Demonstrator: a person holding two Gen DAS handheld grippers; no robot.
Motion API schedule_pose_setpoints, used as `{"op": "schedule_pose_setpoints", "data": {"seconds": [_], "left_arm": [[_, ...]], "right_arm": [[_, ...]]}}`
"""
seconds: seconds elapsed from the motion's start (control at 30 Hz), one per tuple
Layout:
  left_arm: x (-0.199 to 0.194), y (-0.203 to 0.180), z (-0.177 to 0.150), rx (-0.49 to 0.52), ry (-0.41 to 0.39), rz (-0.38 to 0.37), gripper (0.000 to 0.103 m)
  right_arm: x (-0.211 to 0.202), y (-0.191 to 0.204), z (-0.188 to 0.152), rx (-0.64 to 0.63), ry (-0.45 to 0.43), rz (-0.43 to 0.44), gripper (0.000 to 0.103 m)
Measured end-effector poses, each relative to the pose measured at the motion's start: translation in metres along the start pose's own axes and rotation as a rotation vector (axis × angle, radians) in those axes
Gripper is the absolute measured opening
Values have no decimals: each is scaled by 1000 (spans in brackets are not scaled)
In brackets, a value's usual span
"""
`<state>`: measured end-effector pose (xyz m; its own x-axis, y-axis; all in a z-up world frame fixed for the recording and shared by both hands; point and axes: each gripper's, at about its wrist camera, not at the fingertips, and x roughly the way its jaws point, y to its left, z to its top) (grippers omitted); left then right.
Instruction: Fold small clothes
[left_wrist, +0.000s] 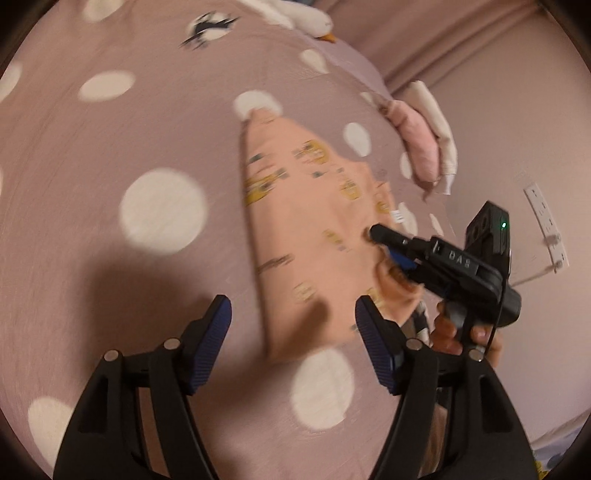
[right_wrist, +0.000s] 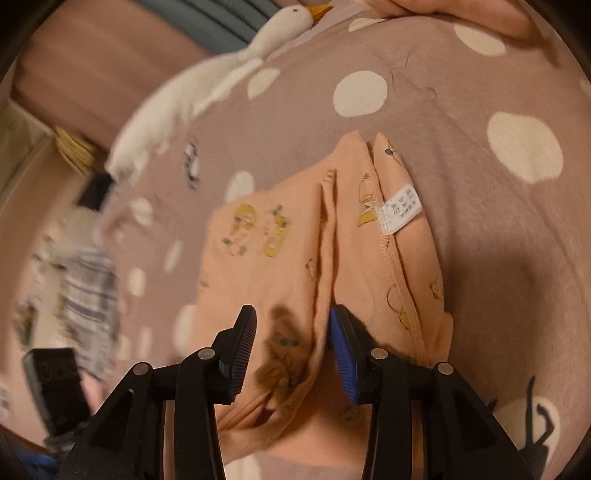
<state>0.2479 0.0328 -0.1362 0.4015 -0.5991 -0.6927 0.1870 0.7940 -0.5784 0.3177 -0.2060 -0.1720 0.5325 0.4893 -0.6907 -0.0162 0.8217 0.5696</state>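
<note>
Both my claws spread over the peach garment (right_wrist: 280, 254) lying on the dotted bedspread (left_wrist: 110, 147).

My left gripper (left_wrist: 293, 332) stands spread wide above bare bedspread just beside the garment's edge, nothing between its pads. My right gripper (right_wrist: 291, 349) is parted with a raised fold of the peach cloth between its fingers, not pinched; a white care label (right_wrist: 400, 208) faces up near it. A white plush goose (right_wrist: 207, 88) lies along the far side, rolled pink and cream clothes (left_wrist: 424, 147) sit at the bed's edge, and a striped cloth (right_wrist: 88, 295) lies off to the left, blurred.
</note>
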Motion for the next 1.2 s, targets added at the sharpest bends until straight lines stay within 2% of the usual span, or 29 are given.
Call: {"op": "schedule_pose_setpoints", "data": {"seconds": [0.13,0.17,0.23,0.33,0.43,0.6,0.67,0.73,0.8,0.87,0.93,1.03,1.13,1.2], "left_arm": [[-5,16,-11,-35,2,16,69],[-7,19,-13,-47,3,15,69],[-8,24,-15,-62,4,18,69],[-7,24,-16,-67,6,16,69],[-6,21,-16,-49,11,21,69],[0,20,-18,-31,27,19,69],[3,18,-17,-30,31,16,69],[7,17,-14,-37,34,9,69],[11,13,-9,-42,37,1,69],[14,4,-3,-23,35,-8,69],[14,-5,2,9,27,-5,69],[17,-22,13,56,9,-2,69],[24,-38,21,101,-16,11,67],[32,-52,26,143,-30,23,58]], "right_arm": [[6,10,0,-53,-4,-25,40],[6,13,-2,-74,-9,-28,37],[5,23,-3,-130,-24,-59,19],[3,35,-1,-207,-50,-129,12],[-14,44,6,-273,-108,-172,10],[-50,33,22,-266,-203,-213,10],[-54,20,23,-245,-200,-229,10],[-44,3,23,-222,-136,-247,10],[-33,-8,21,-212,-115,-324,10],[-31,-23,19,-160,-111,-295,10],[-44,-26,16,-136,-170,-260,12],[-64,-12,10,-200,-260,-242,12],[-75,4,-1,-271,-280,-170,12],[-76,17,-12,-337,-265,-140,12]]}}
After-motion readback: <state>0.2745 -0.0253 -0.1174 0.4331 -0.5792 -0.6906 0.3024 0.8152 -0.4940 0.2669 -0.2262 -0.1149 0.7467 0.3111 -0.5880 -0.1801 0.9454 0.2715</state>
